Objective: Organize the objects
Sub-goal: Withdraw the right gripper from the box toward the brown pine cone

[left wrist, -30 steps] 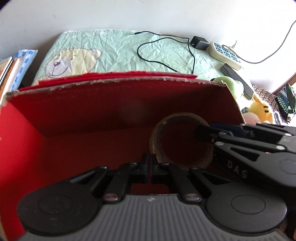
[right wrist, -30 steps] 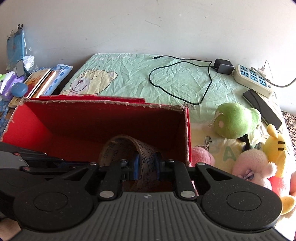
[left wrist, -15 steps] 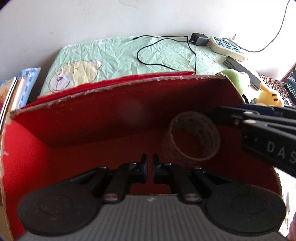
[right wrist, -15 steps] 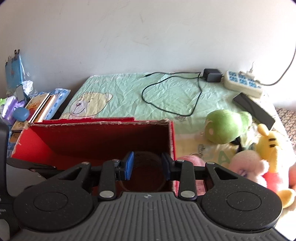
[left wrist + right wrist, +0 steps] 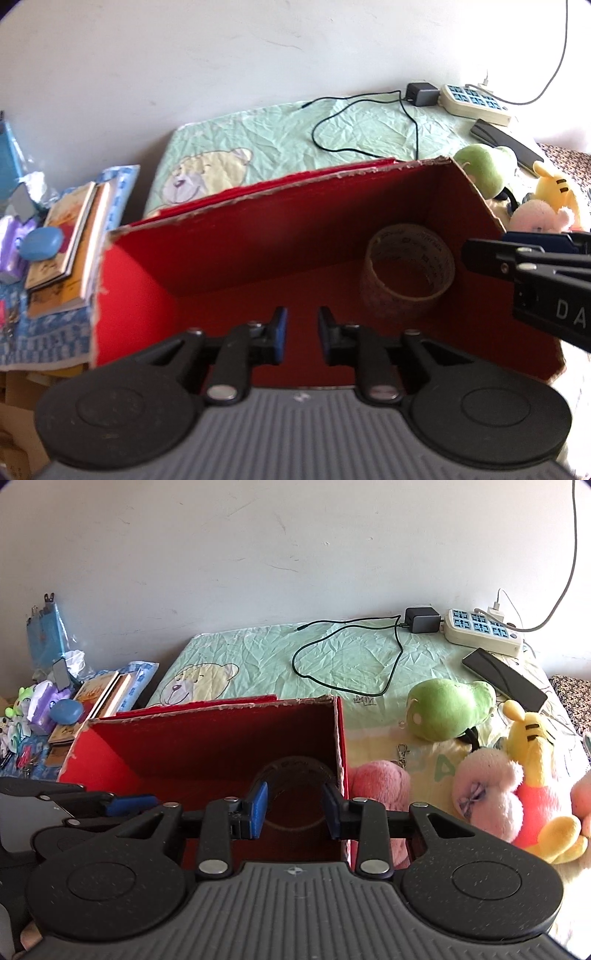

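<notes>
Tape roll (image 5: 293,775) half hidden behind right gripper (image 5: 294,809), fingers parted, empty; left gripper (image 5: 300,334) fingers opening, empty.

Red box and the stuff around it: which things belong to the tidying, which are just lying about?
Belongs to the job:
red box
tape roll inside it
green plush, yellow plush, pink plush

Lying about:
power strip
black cable
books

White wall (image 5: 258,554) at twelve o'clock, teddy-bear print sheet (image 5: 229,657) at centre, book stack (image 5: 70,243) at nine o'clock
</notes>
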`<state>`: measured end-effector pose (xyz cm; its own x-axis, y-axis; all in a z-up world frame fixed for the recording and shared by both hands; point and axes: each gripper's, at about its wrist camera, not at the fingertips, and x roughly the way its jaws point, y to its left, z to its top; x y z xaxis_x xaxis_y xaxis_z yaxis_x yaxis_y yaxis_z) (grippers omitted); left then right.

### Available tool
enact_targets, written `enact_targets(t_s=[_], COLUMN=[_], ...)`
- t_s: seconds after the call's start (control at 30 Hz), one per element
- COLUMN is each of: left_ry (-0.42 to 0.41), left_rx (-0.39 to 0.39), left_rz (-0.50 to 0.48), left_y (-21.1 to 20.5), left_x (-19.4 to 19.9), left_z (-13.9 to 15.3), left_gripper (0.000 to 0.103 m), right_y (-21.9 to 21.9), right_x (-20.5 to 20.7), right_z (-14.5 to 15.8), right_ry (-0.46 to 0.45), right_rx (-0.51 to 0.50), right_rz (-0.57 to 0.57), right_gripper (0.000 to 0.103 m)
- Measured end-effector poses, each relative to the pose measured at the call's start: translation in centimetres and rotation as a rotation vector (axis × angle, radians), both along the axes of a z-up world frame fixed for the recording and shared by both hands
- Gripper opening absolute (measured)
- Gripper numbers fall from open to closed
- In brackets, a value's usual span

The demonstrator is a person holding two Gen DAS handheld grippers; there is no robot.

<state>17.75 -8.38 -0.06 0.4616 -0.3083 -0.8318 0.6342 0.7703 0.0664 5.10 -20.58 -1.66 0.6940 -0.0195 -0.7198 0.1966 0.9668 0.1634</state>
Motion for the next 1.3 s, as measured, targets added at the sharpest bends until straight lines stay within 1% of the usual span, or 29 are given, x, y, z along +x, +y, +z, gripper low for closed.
enact_targets(t_s=[0.03, 0.1, 0.13, 0.2, 0.23, 0.27, 0.3, 0.33, 0.4, 0.47, 0.5, 0.73, 0.87, 0.93, 1.03, 1.13, 1.3], left_ry=[-0.011, -0.035, -0.048, -0.070, -0.078, -0.088, -0.099, -0.113, -0.146, -0.178, -0.188, -0.190, -0.206, -0.209, -0.203, -0.188, -0.153], left_rx=[0.003, 0.006, 0.008, 0.010, 0.008, 0.007, 0.006, 0.006, 0.009, 0.014, 0.018, 0.029, 0.051, 0.066, 0.078, 0.090, 0.115], left_rz=[0.008, 0.022, 0.029, 0.044, 0.052, 0.060, 0.069, 0.078, 0.096, 0.115, 0.123, 0.187, 0.217, 0.231, 0.249, 0.268, 0.268], left_y=[0.2, 0.6, 0.7, 1.2, 1.4, 1.7, 2.0, 2.2, 2.6, 2.9, 3.0, 4.4, 4.8, 4.9, 5.3, 5.7, 6.1], left_x=[-0.4, -1.1, -1.6, -2.5, -2.9, -3.3, -3.8, -4.3, -5.2, -6.2, -6.7, -9.1, -10.7, -11.2, -12.1, -13.0, -14.5], left_z=[0.3, 0.9, 1.1, 1.7, 2.0, 2.4, 2.8, 3.1, 3.8, 4.4, 4.6, 5.6, 5.8, 5.7, 5.5, 5.2, 3.9], left_gripper=[0.031, 0.044, 0.047, 0.059, 0.062, 0.071, 0.077, 0.079, 0.092, 0.095, 0.095, 0.099, 0.099, 0.099, 0.099, 0.099, 0.099], right_y=[0.1, 0.1, 0.1, 0.2, 0.2, 0.2, 0.2, 0.2, 0.3, 0.4, 0.5, 0.8, 0.8, 0.7, 0.7, 0.6, 0.6], right_x=[-0.3, -0.8, -1.1, -1.7, -2.0, -2.4, -2.7, -3.1, -3.8, -4.6, -5.1, -7.3, -8.5, -9.0, -9.9, -10.8, -11.8], right_z=[0.1, 0.2, 0.3, 0.5, 0.6, 0.8, 0.9, 1.0, 1.4, 1.7, 1.8, 2.4, 2.5, 2.5, 2.5, 2.3, 1.3], right_ry=[-0.003, -0.004, -0.006, -0.011, -0.013, -0.016, -0.020, -0.025, -0.034, -0.046, -0.051, -0.072, -0.078, -0.078, -0.081, -0.076, -0.036], right_rx=[0.002, 0.005, 0.008, 0.017, 0.022, 0.026, 0.030, 0.030, 0.029, 0.034, 0.036, 0.049, 0.059, 0.063, 0.072, 0.087, 0.132], right_rz=[0.005, 0.013, 0.015, 0.021, 0.023, 0.027, 0.031, 0.035, 0.044, 0.055, 0.059, 0.103, 0.116, 0.125, 0.134, 0.139, 0.149], right_gripper=[0.035, 0.035, 0.035, 0.036, 0.036, 0.036, 0.037, 0.038, 0.044, 0.048, 0.050, 0.051, 0.056, 0.056, 0.057, 0.062, 0.062])
